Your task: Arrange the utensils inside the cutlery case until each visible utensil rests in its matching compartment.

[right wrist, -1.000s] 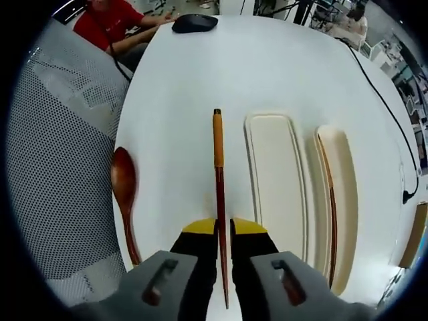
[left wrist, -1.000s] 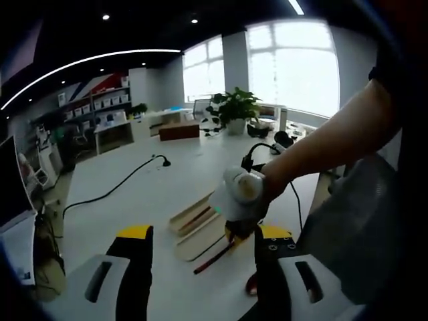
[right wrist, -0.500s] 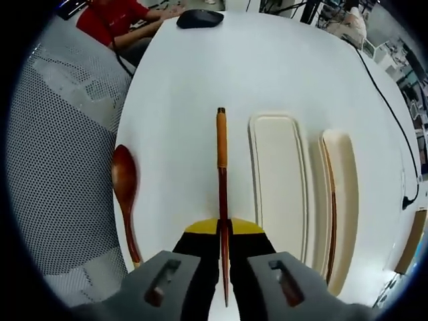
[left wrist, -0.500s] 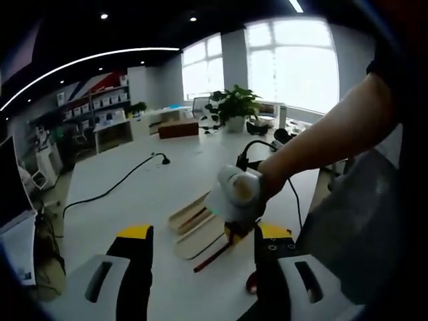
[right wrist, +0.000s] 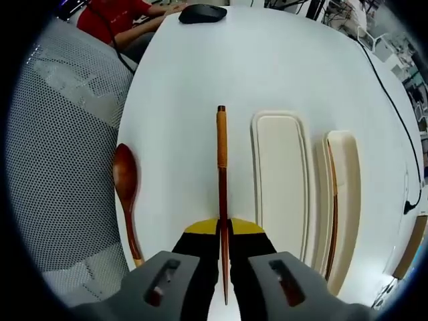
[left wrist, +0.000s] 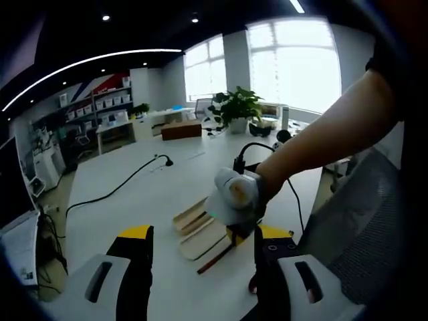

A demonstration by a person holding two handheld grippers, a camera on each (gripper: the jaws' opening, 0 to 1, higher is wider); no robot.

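My right gripper [right wrist: 223, 225] is shut on a dark red chopstick [right wrist: 220, 157] with an orange end, which points straight ahead over the white table [right wrist: 267, 60]. To its right lies the cream cutlery case [right wrist: 281, 177]: the near compartment is bare, and the far compartment [right wrist: 346, 174] holds a second chopstick [right wrist: 332, 200]. A wooden spoon [right wrist: 125, 190] lies on the table left of the held chopstick, near the edge. In the left gripper view my left gripper [left wrist: 204, 244] stands open above the table, short of the case [left wrist: 200, 231], where a hand holds the right gripper [left wrist: 234, 197].
A black mouse [right wrist: 202, 12] and a person in red [right wrist: 110, 10] are at the far end of the table. A mesh chair [right wrist: 60, 134] stands off the left edge. A black cable [left wrist: 114, 190] runs across the table, and a potted plant [left wrist: 235, 107] stands far back.
My right gripper's jaws have shut on the chopstick, which had a small gap on each side a second ago. The left gripper's camera has shifted slightly; its jaws stay open.
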